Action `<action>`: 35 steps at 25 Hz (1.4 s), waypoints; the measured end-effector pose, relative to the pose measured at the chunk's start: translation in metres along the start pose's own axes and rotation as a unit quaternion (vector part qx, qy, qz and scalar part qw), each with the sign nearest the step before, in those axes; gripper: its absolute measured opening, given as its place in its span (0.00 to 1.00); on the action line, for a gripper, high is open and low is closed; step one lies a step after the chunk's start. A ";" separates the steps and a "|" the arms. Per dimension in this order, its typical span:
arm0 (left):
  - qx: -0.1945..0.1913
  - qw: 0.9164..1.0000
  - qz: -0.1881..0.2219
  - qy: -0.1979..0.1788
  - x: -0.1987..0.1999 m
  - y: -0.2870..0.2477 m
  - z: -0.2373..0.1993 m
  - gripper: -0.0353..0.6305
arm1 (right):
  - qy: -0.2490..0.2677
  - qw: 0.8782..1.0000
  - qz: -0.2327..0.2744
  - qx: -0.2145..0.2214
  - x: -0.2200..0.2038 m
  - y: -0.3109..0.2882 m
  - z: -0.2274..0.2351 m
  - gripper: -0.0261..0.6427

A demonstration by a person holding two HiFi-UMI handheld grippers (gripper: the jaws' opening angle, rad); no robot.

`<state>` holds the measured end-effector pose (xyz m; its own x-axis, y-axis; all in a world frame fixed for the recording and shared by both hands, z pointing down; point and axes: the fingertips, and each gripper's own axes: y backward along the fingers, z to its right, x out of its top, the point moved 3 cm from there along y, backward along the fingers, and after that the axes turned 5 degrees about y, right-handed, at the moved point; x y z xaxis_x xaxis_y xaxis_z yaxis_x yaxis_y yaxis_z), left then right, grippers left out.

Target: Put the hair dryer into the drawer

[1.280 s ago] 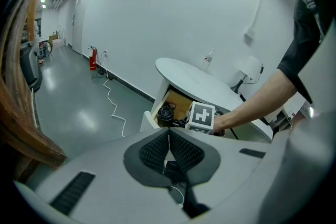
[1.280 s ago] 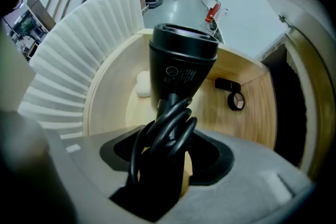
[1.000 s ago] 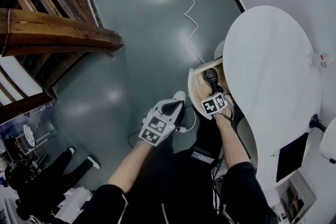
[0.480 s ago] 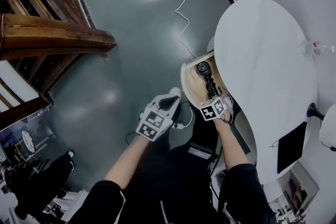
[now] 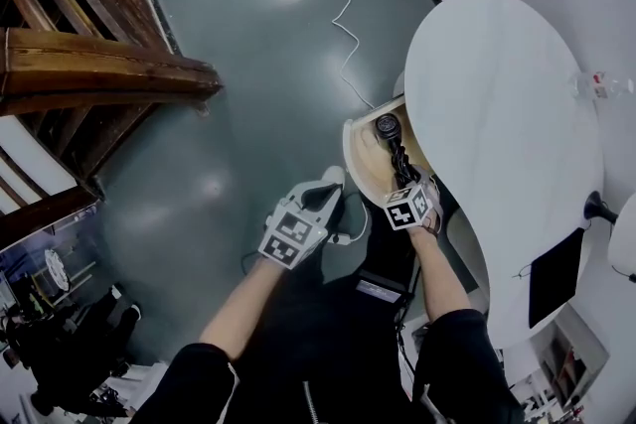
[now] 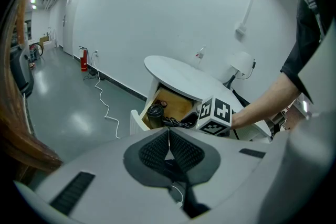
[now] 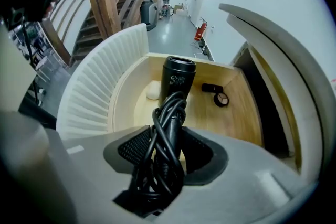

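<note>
White table [image 5: 497,114], its open drawer [image 7: 239,113]: hair dryer [image 7: 176,80] between right claw's [image 7: 167,148] just-closing jaws

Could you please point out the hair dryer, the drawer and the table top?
hair dryer [image 7: 178,78], right gripper view, its black barrel
drawer [image 7: 239,113], right gripper view, its bare wooden floor
table top [image 5: 507,114], head view, its white middle

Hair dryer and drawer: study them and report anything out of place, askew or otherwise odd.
The hair dryer lies in the open drawer, but its bundled cord runs up out of it between the jaws of the right gripper, which have just been closing on it. A white cable also trails loose across the floor.
</note>
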<state>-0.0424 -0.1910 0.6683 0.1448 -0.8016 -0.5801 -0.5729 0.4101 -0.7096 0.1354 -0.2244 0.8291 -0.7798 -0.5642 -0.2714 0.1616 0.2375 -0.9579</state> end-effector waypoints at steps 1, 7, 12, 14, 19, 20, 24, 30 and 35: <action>0.000 1.000 -0.001 0.000 -0.001 0.000 0.000 0.07 | -0.010 1.000 0.008 0.008 0.001 0.002 0.000 0.32; 0.002 1.000 -0.005 -0.001 -0.005 -0.001 0.003 0.07 | -0.162 0.975 0.089 0.119 0.001 0.008 -0.002 0.31; 0.001 1.000 -0.009 -0.004 -0.006 -0.003 0.008 0.07 | -0.252 0.945 0.114 0.174 -0.011 0.009 0.004 0.31; 0.000 1.000 -0.011 -0.004 -0.007 -0.003 0.010 0.07 | -0.248 0.946 0.116 0.173 -0.011 0.009 0.002 0.31; -0.002 1.000 -0.014 -0.007 -0.009 -0.007 0.015 0.07 | -0.228 0.954 0.113 0.156 -0.011 0.004 -0.001 0.32; -0.002 1.000 -0.014 -0.007 -0.009 -0.008 0.015 0.07 | -0.228 0.954 0.115 0.155 -0.011 0.004 -0.001 0.32; -0.001 1.000 -0.017 -0.007 -0.012 -0.006 0.015 0.07 | -0.216 0.960 0.121 0.132 -0.010 0.006 0.000 0.32; 0.001 1.000 -0.017 -0.007 -0.012 -0.005 0.014 0.07 | -0.174 0.976 0.106 0.081 -0.007 0.005 0.007 0.32; 0.000 1.000 -0.019 -0.004 -0.014 -0.007 0.014 0.07 | -0.137 0.987 0.083 0.027 -0.003 0.009 0.014 0.35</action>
<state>-0.0290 -0.1763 0.6753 0.1726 -0.8132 -0.5558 -0.5670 0.3793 -0.7312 0.1481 -0.2316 0.8201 -0.5484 -0.7153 -0.4330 0.3113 0.3060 -0.8997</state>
